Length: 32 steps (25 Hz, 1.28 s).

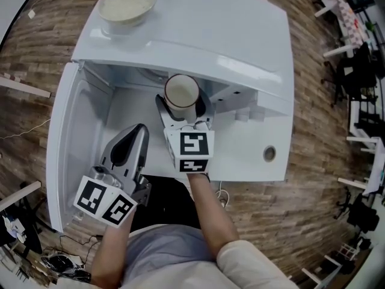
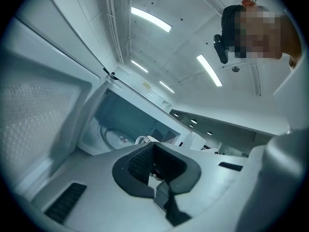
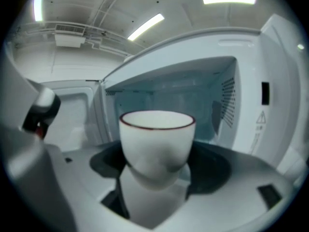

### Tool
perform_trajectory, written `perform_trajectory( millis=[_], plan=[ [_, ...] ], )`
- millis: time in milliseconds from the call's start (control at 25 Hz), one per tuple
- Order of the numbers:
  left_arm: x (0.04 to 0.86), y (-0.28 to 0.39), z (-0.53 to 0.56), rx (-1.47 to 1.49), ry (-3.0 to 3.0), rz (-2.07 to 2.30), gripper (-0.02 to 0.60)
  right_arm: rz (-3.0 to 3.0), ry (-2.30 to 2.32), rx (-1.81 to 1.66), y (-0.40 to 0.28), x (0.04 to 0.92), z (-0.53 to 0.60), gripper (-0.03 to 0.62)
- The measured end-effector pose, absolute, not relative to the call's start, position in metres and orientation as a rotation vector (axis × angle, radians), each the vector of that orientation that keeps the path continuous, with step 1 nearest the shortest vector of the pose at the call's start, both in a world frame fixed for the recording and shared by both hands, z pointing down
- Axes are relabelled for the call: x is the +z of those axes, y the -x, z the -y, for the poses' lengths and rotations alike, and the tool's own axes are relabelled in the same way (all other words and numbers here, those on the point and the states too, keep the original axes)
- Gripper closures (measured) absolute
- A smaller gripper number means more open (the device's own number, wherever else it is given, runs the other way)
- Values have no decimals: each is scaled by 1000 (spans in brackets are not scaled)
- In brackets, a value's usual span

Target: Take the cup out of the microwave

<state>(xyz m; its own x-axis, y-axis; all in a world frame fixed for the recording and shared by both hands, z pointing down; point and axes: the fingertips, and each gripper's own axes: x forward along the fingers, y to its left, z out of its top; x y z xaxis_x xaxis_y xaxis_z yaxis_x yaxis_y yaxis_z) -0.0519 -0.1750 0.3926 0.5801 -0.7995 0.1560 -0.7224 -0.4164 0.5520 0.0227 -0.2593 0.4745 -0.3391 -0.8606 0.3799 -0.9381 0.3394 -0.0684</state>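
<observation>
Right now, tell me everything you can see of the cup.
The cup is white and smooth and looks ceramic, with a thin dark red line around its rim. Its wall curves inward toward a narrower base. It stands upright with the mouth up, and from the head view the inside looks pale and empty. The right gripper holds it, with one jaw pressed against each side of its lower half. It sits just in front of the open microwave, with the cavity behind it.
</observation>
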Motion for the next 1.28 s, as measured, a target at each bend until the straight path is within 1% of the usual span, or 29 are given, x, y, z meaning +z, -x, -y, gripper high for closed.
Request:
perform_trajectory(
  millis=[680, 1280],
  plan=[
    [386, 50, 163, -160, -2248, 1223, 572, 2371, -1514, 405, -29, 459, 210, 206],
    [367, 39, 150, -126, -2324, 1210, 572, 2441, -1477, 355, -31, 409, 173, 207]
  ],
)
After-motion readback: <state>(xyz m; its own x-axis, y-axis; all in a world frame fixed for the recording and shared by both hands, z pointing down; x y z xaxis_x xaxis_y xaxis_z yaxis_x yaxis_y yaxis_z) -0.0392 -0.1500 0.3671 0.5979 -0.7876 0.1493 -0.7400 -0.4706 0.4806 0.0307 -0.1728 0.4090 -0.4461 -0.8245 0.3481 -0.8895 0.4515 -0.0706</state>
